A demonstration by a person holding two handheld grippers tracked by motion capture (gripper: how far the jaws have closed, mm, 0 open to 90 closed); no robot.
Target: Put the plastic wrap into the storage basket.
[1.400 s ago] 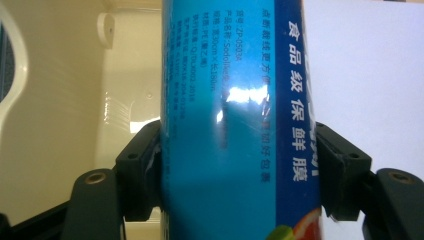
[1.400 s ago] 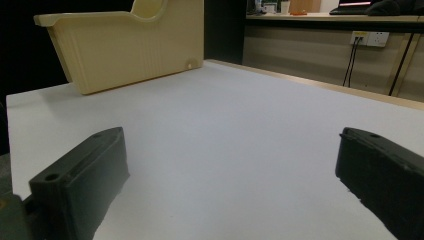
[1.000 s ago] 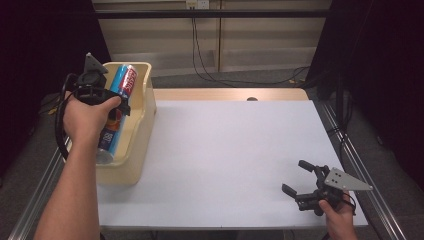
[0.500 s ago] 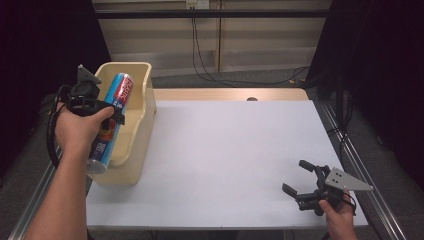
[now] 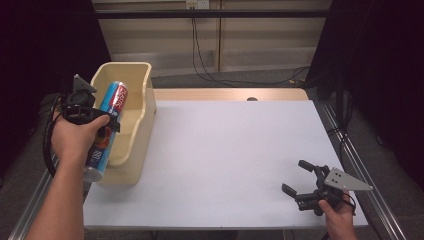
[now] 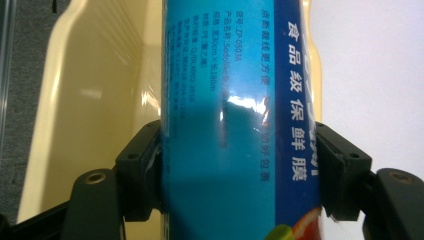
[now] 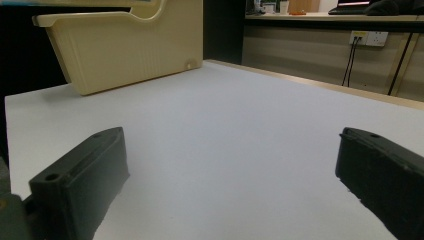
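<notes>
Clamping the blue cling-film tube [image 5: 107, 125] at mid-length, the left gripper [image 5: 100, 125] is holding it over the near part of the cream plastic bin [image 5: 137, 107] at the table's [image 5: 235, 150] left edge. The tube's long axis is running tilted, its upper end pointing away and slightly right over the bin, its silver lower end hanging toward the person past the bin's near wall. The right gripper [image 5: 299, 177] is resting near the table's front right corner, jaws standing apart with nothing between them.

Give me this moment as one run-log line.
left gripper: shut on tube | tube: tilted over bin | right gripper: open, holding nothing, low over table
</notes>
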